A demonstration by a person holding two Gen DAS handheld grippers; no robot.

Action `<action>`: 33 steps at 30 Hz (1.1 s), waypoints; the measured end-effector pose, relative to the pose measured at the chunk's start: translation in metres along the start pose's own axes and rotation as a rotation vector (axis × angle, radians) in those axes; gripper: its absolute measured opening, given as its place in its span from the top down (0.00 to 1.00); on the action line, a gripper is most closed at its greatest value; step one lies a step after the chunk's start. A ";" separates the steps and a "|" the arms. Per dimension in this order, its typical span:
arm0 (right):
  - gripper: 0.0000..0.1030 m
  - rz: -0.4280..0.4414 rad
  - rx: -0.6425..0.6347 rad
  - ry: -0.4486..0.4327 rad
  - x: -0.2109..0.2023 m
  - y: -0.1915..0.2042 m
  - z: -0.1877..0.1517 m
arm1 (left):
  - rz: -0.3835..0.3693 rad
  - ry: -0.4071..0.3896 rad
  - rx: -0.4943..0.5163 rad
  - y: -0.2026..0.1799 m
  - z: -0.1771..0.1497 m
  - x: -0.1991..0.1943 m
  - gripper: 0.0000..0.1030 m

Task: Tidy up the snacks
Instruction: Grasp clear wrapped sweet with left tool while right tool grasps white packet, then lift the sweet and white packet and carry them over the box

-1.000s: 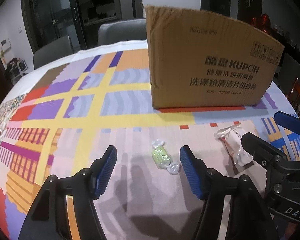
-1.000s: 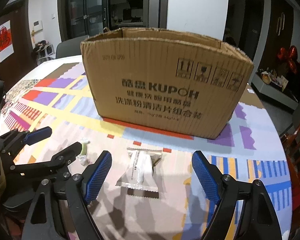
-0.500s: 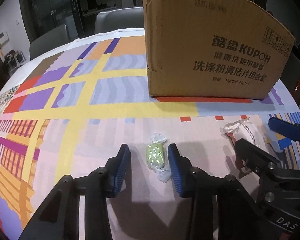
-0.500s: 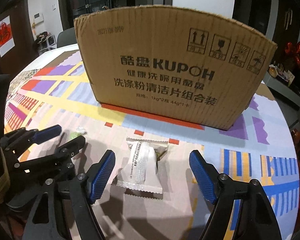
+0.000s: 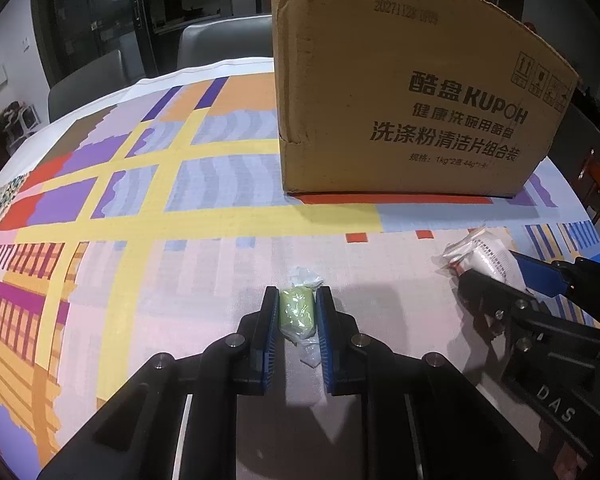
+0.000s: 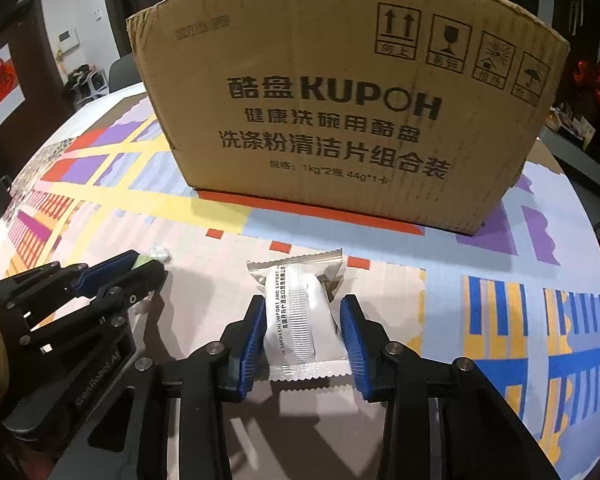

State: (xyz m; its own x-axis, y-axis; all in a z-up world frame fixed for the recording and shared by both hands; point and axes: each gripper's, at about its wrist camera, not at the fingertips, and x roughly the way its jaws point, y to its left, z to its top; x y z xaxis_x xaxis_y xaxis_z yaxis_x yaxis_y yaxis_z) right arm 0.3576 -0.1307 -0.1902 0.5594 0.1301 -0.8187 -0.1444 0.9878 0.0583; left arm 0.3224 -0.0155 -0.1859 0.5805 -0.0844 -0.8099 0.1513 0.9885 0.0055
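- Left wrist view: the left gripper (image 5: 297,312) has its blue fingers (image 5: 269,320) pressed against both sides of a green wrapped candy (image 5: 298,312) lying on the patterned worktop (image 5: 220,260); its twisted clear ends stick out ahead of and behind the fingers.
- Right wrist view: the right gripper (image 6: 303,332) has narrowed around a white snack packet (image 6: 300,320); the left finger touches it, while the other sits just beside its edge, contact unclear.
- Only the right view shows the packet whole, with its crimped ends.
- The KUPOH cardboard box (image 6: 340,120) stands ahead of both fingers.
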 end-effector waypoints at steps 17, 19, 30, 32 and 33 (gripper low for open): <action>0.68 -0.004 0.032 -0.052 -0.025 -0.008 0.005 | 0.011 -0.032 0.023 -0.009 0.006 -0.023 0.82; 0.68 -0.006 0.034 -0.059 -0.030 -0.010 0.004 | 0.011 -0.041 0.025 -0.011 0.007 -0.028 0.82; 0.68 -0.010 0.042 -0.113 -0.065 -0.015 0.005 | 0.008 -0.088 0.040 -0.021 0.016 -0.057 0.82; 0.68 -0.013 0.041 -0.125 -0.071 -0.017 0.007 | 0.008 -0.097 0.045 -0.022 0.019 -0.061 0.82; 0.68 -0.013 0.042 -0.129 -0.074 -0.019 0.007 | 0.009 -0.102 0.047 -0.022 0.020 -0.063 0.82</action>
State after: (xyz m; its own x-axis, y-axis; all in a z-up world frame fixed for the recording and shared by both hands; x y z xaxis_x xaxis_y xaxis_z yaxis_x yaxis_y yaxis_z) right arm 0.3246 -0.1581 -0.1268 0.6618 0.1244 -0.7393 -0.1038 0.9918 0.0740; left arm 0.2980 -0.0349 -0.1231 0.6598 -0.0903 -0.7460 0.1821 0.9824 0.0421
